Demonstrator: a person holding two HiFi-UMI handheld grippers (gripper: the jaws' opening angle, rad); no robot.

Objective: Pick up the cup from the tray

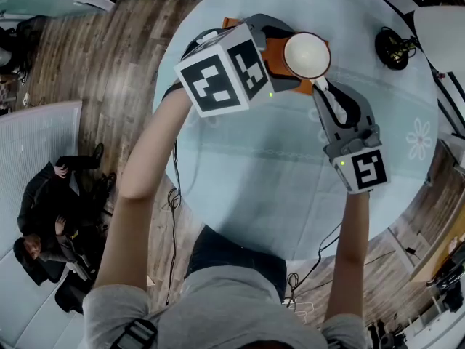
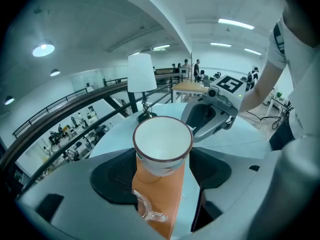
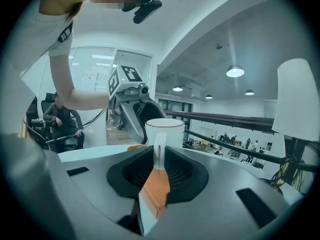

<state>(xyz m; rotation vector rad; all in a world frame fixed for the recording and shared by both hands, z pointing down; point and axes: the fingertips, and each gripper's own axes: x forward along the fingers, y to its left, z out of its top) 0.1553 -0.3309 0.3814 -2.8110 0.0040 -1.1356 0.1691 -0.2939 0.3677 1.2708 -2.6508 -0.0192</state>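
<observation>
A white cup (image 1: pixel 306 53) with a dark rim stands over an orange tray (image 1: pixel 234 24) at the far side of the round pale-blue table (image 1: pixel 276 180). My right gripper (image 1: pixel 320 86) reaches in from the right and is shut on the cup's handle (image 3: pixel 159 151), which stands upright between its pads. I cannot tell whether the cup's foot touches the tray (image 3: pixel 155 189). My left gripper (image 1: pixel 280 53) hovers over the tray's left part with its jaws apart. Between them show the cup (image 2: pixel 162 144), the tray (image 2: pixel 160 204) and the tray's clear loop handle (image 2: pixel 147 211).
A lamp with a white shade (image 1: pixel 443 27) and a black base (image 1: pixel 392 47) stands at the table's far right. A person (image 1: pixel 51 217) sits on the wooden floor to the left, beside a white partition (image 1: pixel 36 158). Cables hang under the table's near edge.
</observation>
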